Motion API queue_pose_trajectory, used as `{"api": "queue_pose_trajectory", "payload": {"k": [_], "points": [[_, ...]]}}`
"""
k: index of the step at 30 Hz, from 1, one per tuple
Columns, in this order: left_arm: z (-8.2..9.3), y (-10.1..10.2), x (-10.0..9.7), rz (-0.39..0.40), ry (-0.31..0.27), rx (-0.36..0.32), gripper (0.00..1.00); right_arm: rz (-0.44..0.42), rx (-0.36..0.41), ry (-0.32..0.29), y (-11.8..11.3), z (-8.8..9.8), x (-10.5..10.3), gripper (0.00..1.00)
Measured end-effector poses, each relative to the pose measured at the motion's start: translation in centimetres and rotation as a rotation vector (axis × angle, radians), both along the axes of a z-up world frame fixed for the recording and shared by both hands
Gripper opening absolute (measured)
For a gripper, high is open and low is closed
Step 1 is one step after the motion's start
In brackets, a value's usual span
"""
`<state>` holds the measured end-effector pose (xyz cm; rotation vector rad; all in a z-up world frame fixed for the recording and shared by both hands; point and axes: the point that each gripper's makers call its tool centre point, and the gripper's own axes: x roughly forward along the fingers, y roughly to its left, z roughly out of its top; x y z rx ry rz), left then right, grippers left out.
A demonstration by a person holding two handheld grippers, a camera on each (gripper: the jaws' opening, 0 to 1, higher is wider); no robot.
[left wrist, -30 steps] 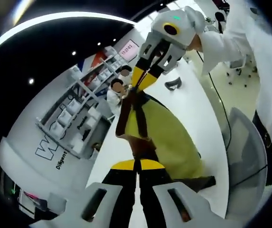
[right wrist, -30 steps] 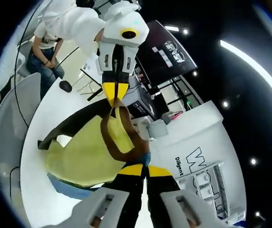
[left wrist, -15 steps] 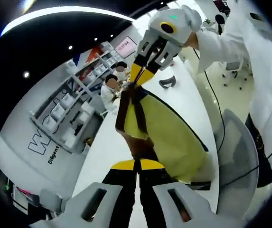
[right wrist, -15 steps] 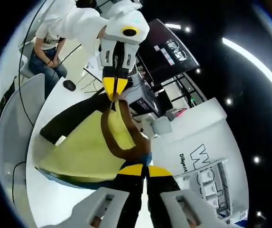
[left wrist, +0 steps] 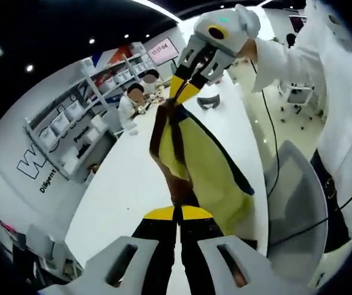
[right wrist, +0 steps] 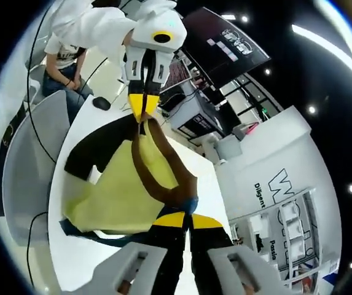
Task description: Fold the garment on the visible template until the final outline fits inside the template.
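Two grippers, left (left wrist: 179,213) and right (right wrist: 180,219), each pinch the yellow shirt's (left wrist: 209,175) brown collar, lifting it above the white table (left wrist: 132,190).

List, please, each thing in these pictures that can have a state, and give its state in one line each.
Left claw: shut on the garment.
Right claw: shut on the garment.
Garment: yellow with dark sleeves and collar, lifted and stretched between both claws, lower part hanging toward the table.
Table: white, bare surface beside the garment.
Mouse: lying on the table, away from the garment.
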<state>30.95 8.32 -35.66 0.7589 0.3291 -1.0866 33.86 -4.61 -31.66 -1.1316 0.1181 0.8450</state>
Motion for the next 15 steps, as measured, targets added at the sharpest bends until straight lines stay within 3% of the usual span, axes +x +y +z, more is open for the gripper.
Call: {"api": "queue_pose_trajectory", "payload": {"k": [15], "points": [[-4.0, 0.6, 2.2, 0.043, 0.06, 0.021, 0.0, -0.04, -0.027, 0.098, -1.3, -5.1, 1.9, 0.0]]}}
